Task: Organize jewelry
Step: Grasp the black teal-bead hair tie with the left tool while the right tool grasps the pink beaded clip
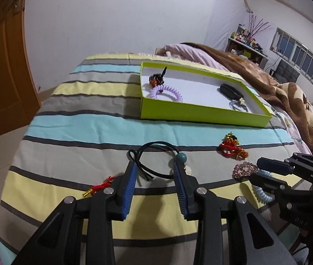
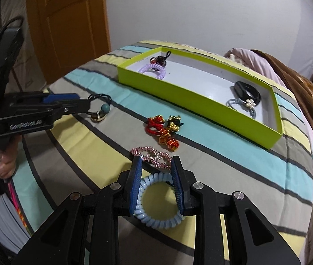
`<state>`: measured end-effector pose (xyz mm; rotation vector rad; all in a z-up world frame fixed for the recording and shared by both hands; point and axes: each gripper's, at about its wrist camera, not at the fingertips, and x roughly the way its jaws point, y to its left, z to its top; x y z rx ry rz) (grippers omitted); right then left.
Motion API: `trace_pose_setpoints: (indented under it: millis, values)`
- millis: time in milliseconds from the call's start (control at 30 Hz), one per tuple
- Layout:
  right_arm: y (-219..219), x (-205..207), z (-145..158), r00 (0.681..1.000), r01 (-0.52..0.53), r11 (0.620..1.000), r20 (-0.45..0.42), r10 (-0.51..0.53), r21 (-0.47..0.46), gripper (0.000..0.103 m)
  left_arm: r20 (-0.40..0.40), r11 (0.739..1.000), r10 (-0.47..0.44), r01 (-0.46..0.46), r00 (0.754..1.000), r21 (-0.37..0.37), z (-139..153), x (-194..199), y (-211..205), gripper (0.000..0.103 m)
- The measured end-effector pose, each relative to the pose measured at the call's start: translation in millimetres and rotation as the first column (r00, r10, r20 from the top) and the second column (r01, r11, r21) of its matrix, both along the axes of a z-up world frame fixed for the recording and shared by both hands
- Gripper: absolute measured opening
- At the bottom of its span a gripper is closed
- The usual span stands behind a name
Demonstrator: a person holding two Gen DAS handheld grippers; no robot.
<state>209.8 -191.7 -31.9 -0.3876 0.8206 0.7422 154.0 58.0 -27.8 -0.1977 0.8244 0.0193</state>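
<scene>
On the striped bed, the left gripper (image 1: 155,170) stood open around a black cord hair tie with a teal bead (image 1: 156,154), while the right gripper (image 2: 156,170) straddled, perhaps not yet gripping, a pale blue coiled plastic hair ring (image 2: 156,218).

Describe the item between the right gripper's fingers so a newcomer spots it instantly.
On the striped bedspread, short of the green tray, the right gripper straddles a pale blue spiral hair tie. Its smooth coils differ from the sparkly pink beaded bracelet just beyond.
</scene>
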Motion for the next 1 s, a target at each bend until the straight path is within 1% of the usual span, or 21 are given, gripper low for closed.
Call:
trace_pose_setpoints:
  millis: [67, 133, 233, 333, 400, 433, 500, 567, 667, 767, 1000]
  values:
    - [2.0, 2.5, -1.5, 1.000, -0.017, 1.000, -0.005, 0.017, -0.009, 0.036, -0.015, 1.000, 0.008, -0.008, 1.000, -0.006, -2.6, 4.3, -0.4, 0.036]
    - [4.6, 3.8, -3.3, 1.000, -0.032, 0.999, -0.001, 0.032, -0.026, 0.039, -0.028, 1.000, 0.014, -0.015, 1.000, -0.013, -4.7, 8.1, -0.7, 0.036]
    - [9.4, 8.3, -8.1, 0.999, -0.053, 0.997, 0.000, 0.053, -0.061, 0.039, -0.034, 1.000, 0.022, -0.023, 0.999, -0.020, -6.0, 11.2, -1.1, 0.036]
    - [9.9, 13.6, -9.5, 0.998, -0.053, 0.997, -0.024, 0.052, -0.050, 0.039, -0.031, 0.999, 0.018, -0.019, 0.999, -0.026, -5.9, 12.3, -1.8, 0.033]
    - [9.6, 14.4, -9.2, 0.999, -0.049, 0.998, -0.023, 0.048, -0.046, 0.037, -0.035, 1.000, 0.020, -0.021, 0.999, -0.024, -6.8, 14.6, -1.4, 0.020]
    - [9.6, 13.9, -9.6, 0.999, -0.048, 0.998, -0.022, 0.047, -0.046, 0.036, -0.037, 0.999, 0.022, -0.023, 0.999, -0.025, -7.3, 15.3, -1.0, 0.017]
    - [10.1, 12.6, -9.3, 0.999, -0.044, 0.998, -0.014, 0.043, -0.048, 0.035, -0.038, 0.999, 0.022, -0.024, 0.999, -0.034, -8.0, 16.6, 0.1, 0.007]
    - [10.2, 11.8, -8.8, 0.999, -0.041, 0.998, -0.011, 0.040, -0.047, 0.035, -0.039, 0.999, 0.020, -0.022, 0.999, -0.038, -8.4, 17.6, 0.2, 0.005]
    - [9.7, 9.3, -8.1, 0.999, -0.042, 0.998, -0.009, 0.041, -0.043, 0.035, -0.032, 0.999, 0.013, -0.014, 0.999, -0.039, -7.5, 17.3, -0.8, 0.004]
    - [8.9, 7.3, -6.8, 0.999, -0.039, 0.998, -0.005, 0.039, -0.041, 0.035, -0.007, 1.000, 0.008, -0.008, 1.000, -0.029, -3.7, 14.2, -2.8, 0.004]
    - [-1.9, 1.4, 3.6, 1.000, 0.002, 1.000, 0.013, -0.002, 0.001, 0.035, 0.039, 1.000, -0.019, 0.020, 0.999, -0.020, 7.7, 2.6, -10.0, 0.004]
